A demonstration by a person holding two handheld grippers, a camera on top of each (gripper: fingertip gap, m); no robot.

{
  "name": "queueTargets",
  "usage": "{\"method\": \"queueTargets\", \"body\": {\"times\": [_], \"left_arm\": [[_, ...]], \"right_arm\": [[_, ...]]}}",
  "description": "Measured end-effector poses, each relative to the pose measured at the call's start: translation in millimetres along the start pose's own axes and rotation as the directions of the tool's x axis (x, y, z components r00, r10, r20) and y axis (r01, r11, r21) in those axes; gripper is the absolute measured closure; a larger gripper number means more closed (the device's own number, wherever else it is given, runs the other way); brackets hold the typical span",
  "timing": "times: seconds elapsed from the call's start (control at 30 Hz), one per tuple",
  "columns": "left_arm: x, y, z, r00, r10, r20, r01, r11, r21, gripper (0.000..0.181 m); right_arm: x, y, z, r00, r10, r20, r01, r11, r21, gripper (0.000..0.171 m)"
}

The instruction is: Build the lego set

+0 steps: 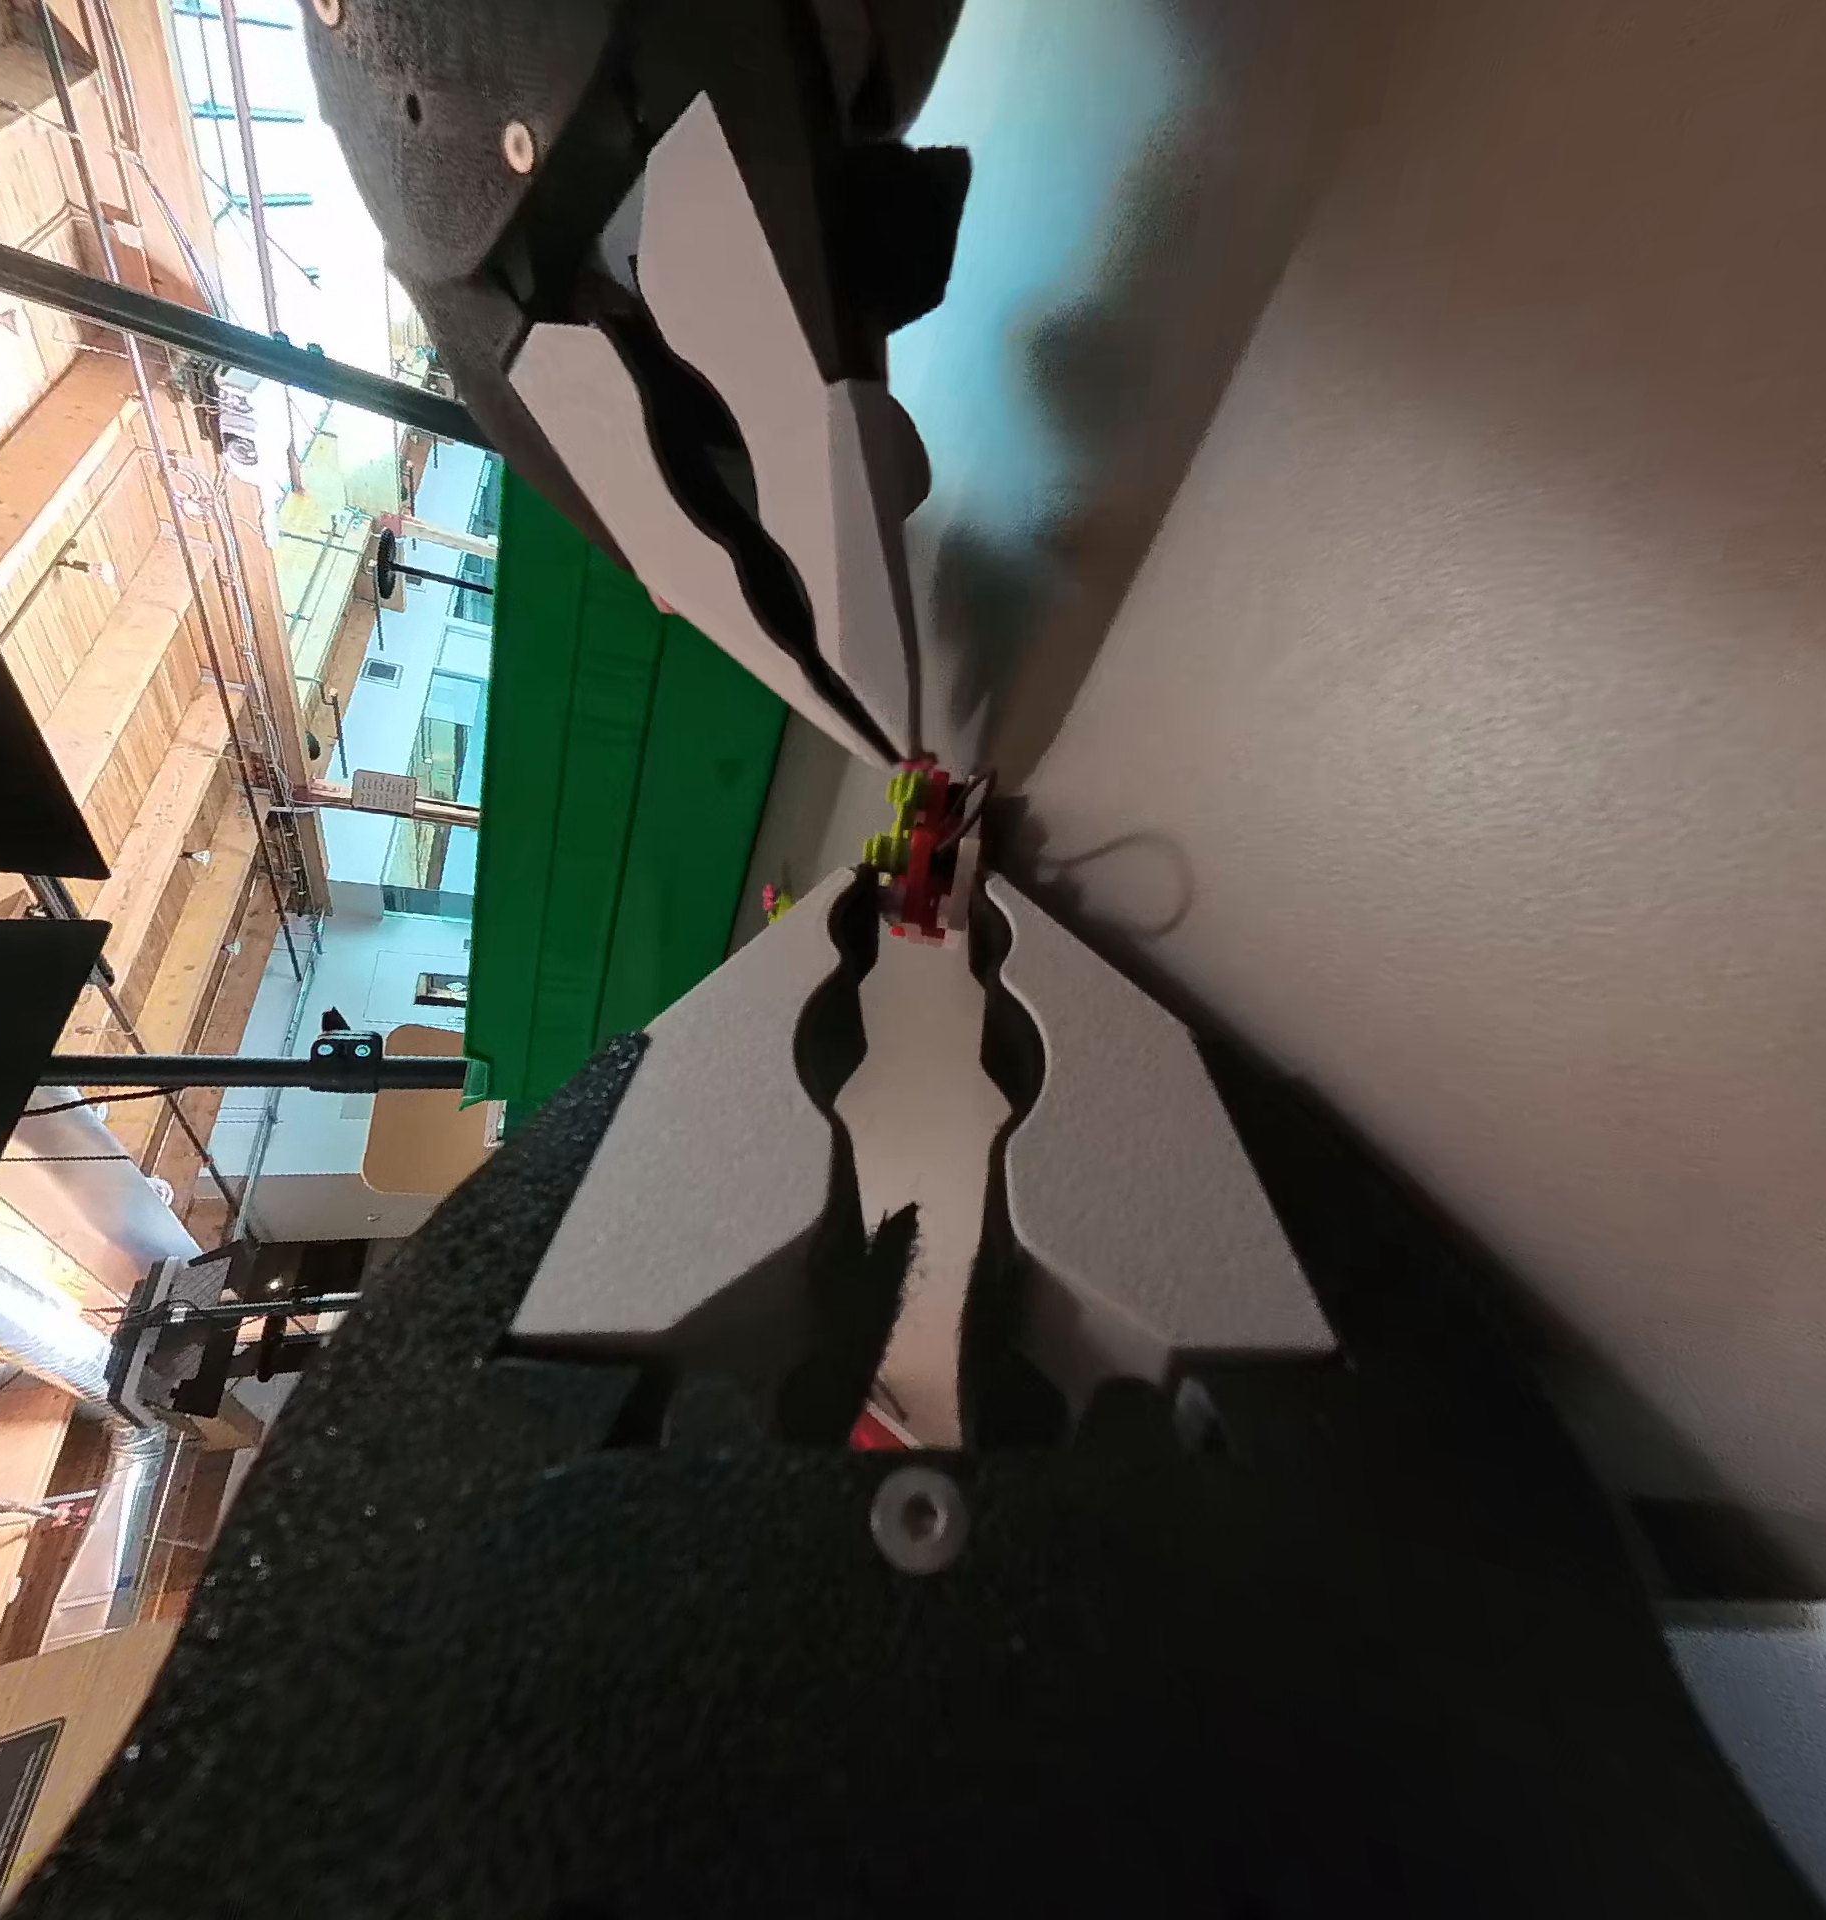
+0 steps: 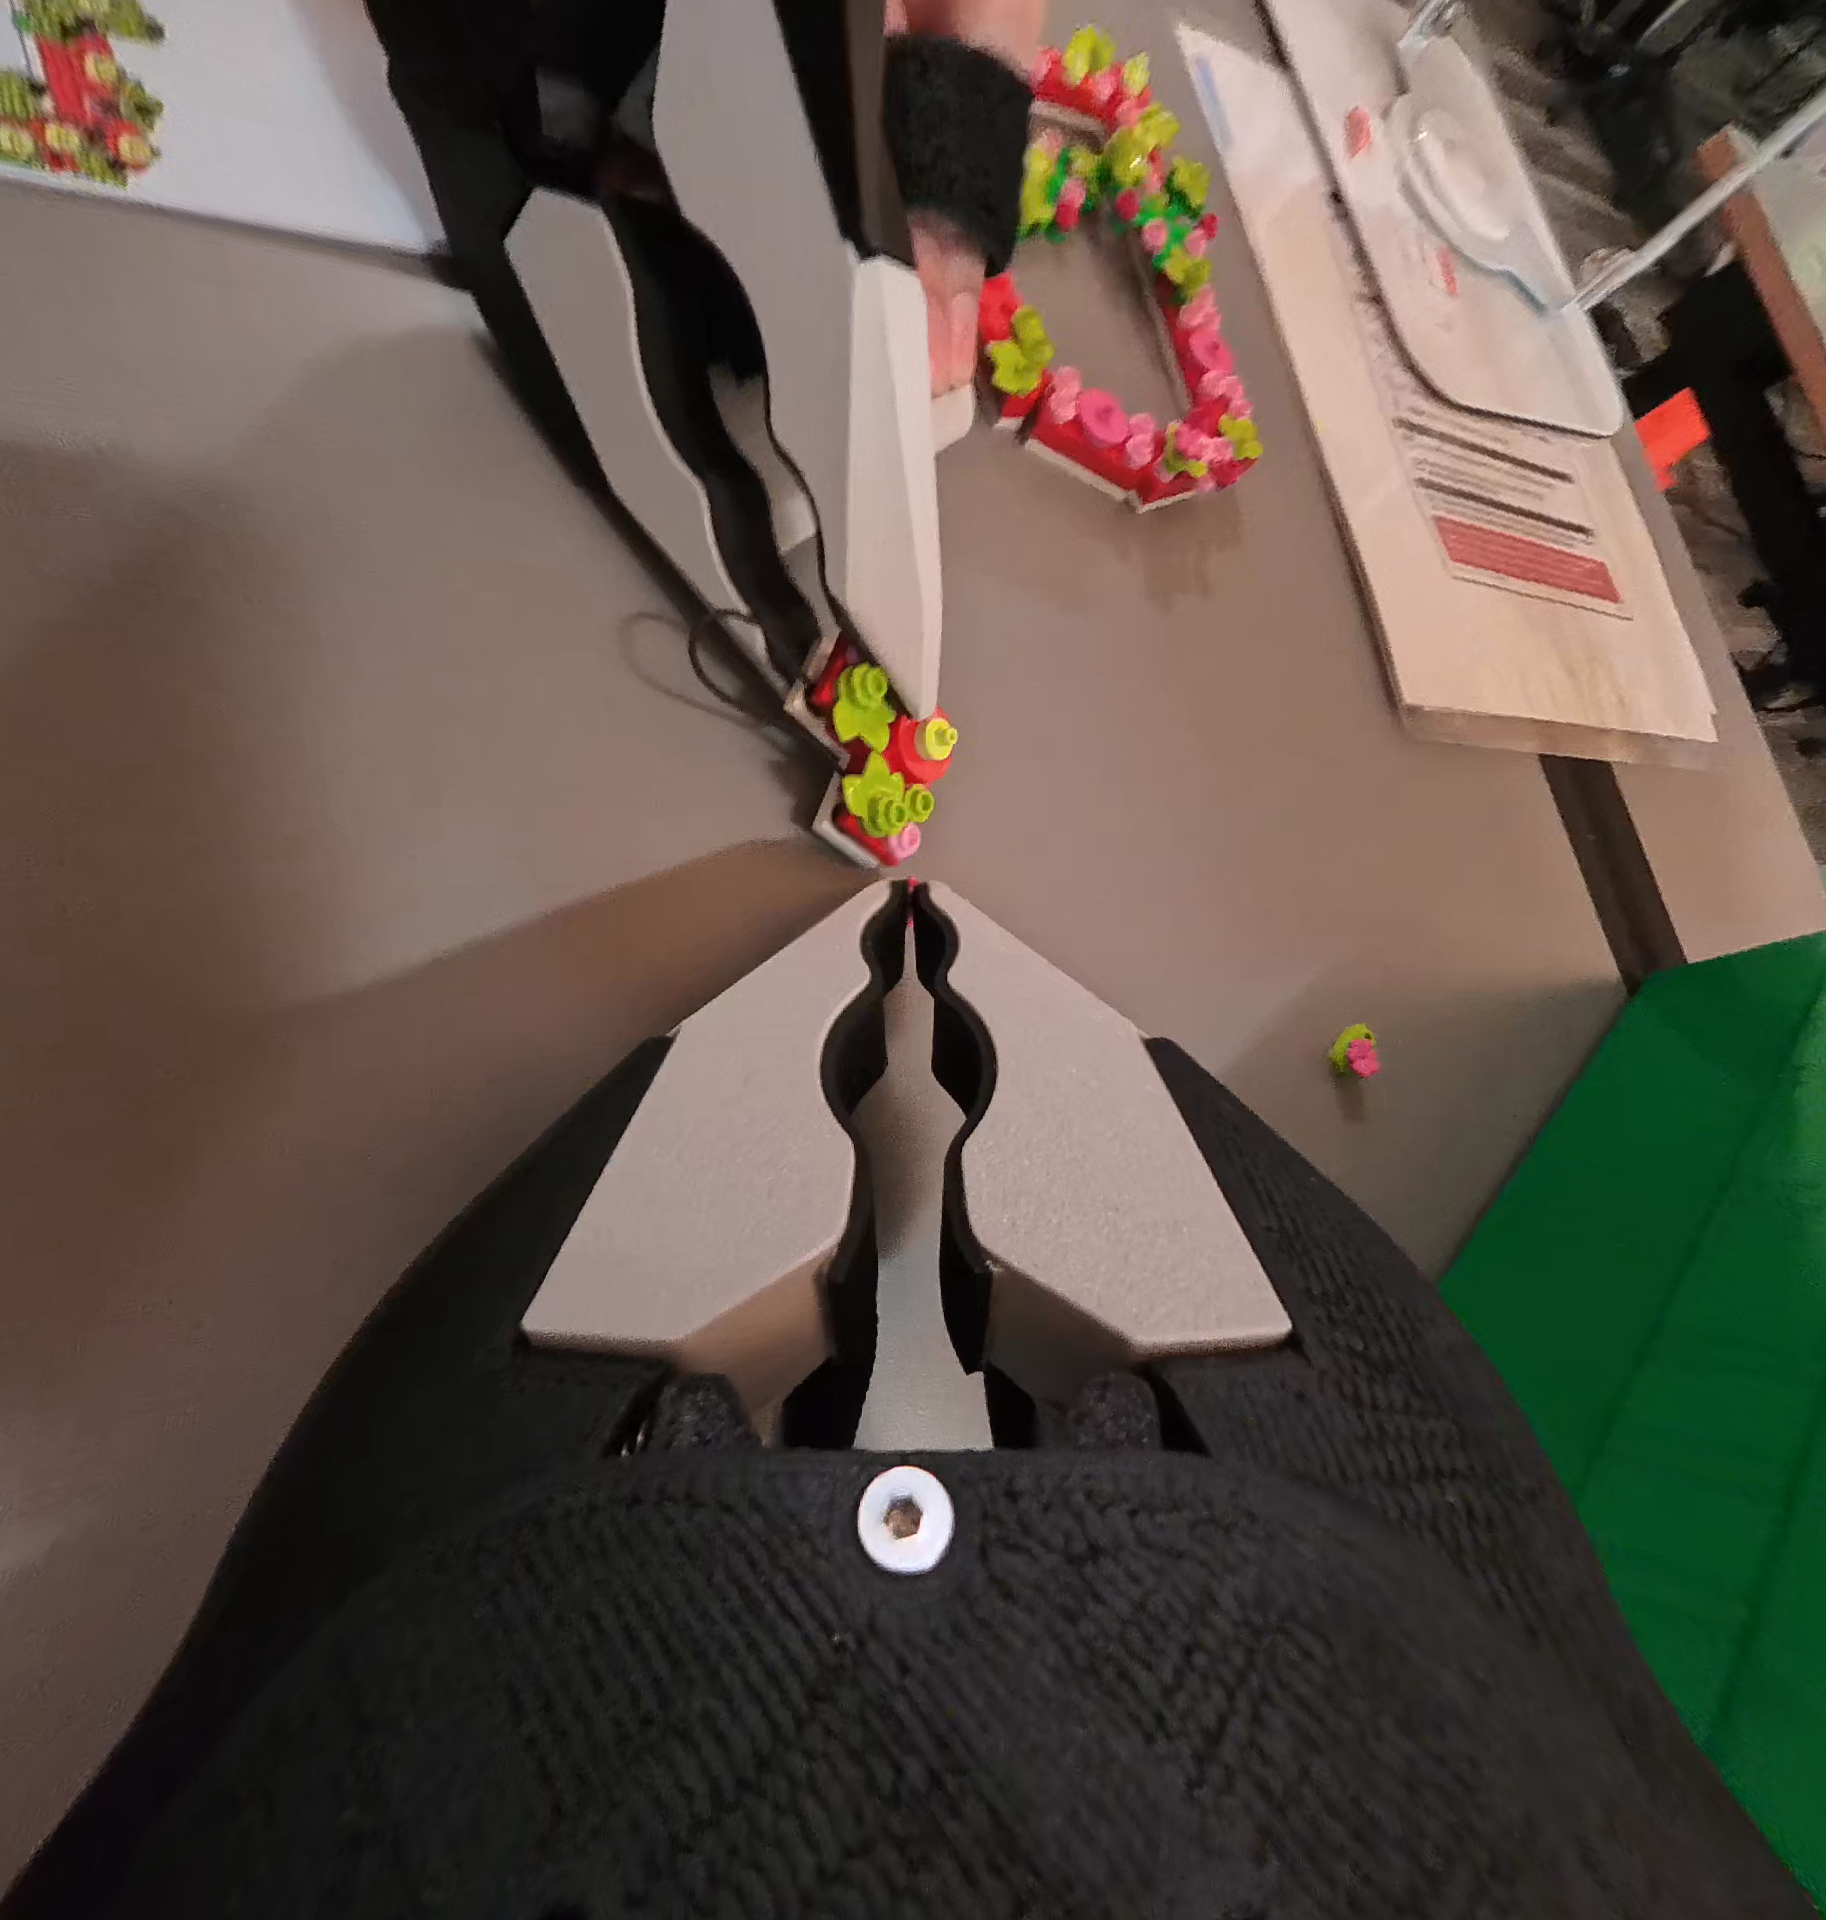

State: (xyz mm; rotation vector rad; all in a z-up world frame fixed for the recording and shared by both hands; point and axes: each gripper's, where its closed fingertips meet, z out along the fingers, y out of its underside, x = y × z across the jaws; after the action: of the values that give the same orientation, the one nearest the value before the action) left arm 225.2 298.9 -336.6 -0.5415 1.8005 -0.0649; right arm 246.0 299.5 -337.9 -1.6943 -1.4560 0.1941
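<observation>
Beside the heart frame (image 2: 1117, 312) on the desk (image 2: 265, 727), my left tool (image 1: 919, 883) pinched the light, brittle segment (image 2: 873, 758) by its base; right tool (image 2: 909, 894) pinched a tiny pink piece (image 2: 910, 884)

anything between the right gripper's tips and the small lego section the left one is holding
Nothing visible. The right gripper, nearly shut, sits just short of the small lego section held by the left gripper, with only bare table around.

A: Where does the left wrist view sit?
B: Rolled sideways, very close behind its own tongs (image 1: 919, 883), facing across the tabletop (image 1: 1408, 727).
A: And the right?
B: Above, angled down the tabletop (image 2: 265, 831). Both share the small lego segment (image 1: 924, 862) (image 2: 878, 758).
</observation>
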Motion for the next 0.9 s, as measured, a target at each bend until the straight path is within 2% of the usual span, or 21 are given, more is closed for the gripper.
{"method": "queueTargets", "body": {"times": [0.2,0.5,0.9], "left_arm": [[0,1,0,0.998,-0.056,-0.019,0.056,0.998,0.003,0.166],[-3,0,-1,0.994,-0.107,-0.021,0.107,0.994,0.016,0.166],[-3,0,-1,0.995,-0.102,-0.022,0.102,0.995,0.017,0.166]], "right_arm": [[6,-24,-7,0.998,0.017,-0.061,-0.008,0.991,0.137,0.171],[4,-24,-3,0.990,-0.073,-0.121,0.087,0.989,0.122,0.171],[5,-21,-2,0.984,-0.109,-0.141,0.124,0.987,0.103,0.171]]}}
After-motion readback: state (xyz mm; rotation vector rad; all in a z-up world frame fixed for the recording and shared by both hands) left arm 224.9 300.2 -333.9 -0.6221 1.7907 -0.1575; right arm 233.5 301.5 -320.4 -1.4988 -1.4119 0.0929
